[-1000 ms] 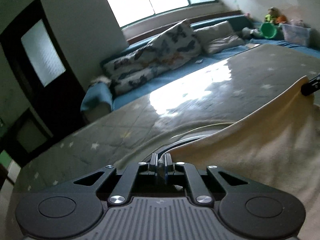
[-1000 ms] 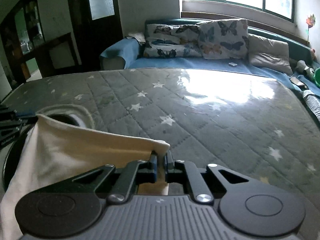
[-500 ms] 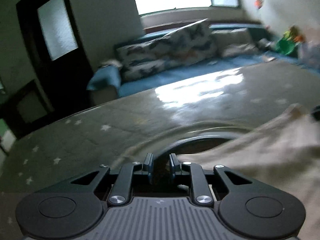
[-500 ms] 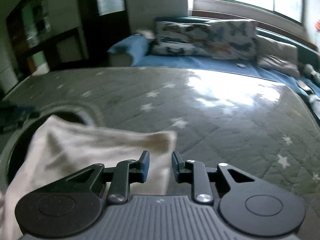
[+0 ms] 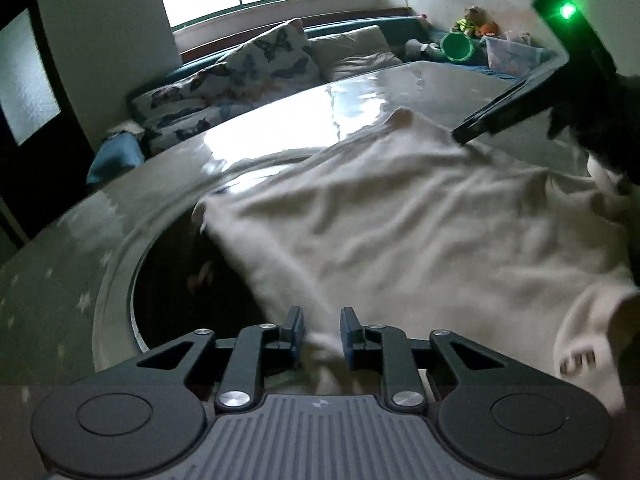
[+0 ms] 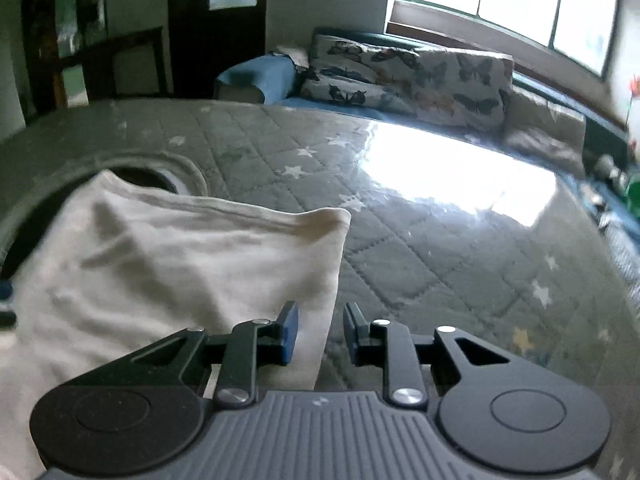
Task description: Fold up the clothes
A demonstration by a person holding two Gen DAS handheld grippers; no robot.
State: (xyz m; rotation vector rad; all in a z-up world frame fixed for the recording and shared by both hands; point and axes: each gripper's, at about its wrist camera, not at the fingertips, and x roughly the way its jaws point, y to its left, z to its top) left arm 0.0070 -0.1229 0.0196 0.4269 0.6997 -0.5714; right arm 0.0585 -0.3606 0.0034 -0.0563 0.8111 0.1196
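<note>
garment: cream wrinkled cotton cloth (image 5: 400,216), spread flat on grey star-quilted mattress (image 6: 420,232)
left tongs (image 5: 320,334): wide, cloth edge between, unclamped
right tongs (image 6: 319,334): wide, cloth edge between

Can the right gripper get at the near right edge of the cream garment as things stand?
Probably yes: the right gripper is open, the cream garment has its edge lying between its fingers, and nothing blocks it on the quilted surface.

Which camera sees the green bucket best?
The left wrist view. There the green bucket sits clear at the far end of the blue couch, beside the toys. The right wrist view catches only a blurry green sliver at its right edge, probably the same bucket.
</note>
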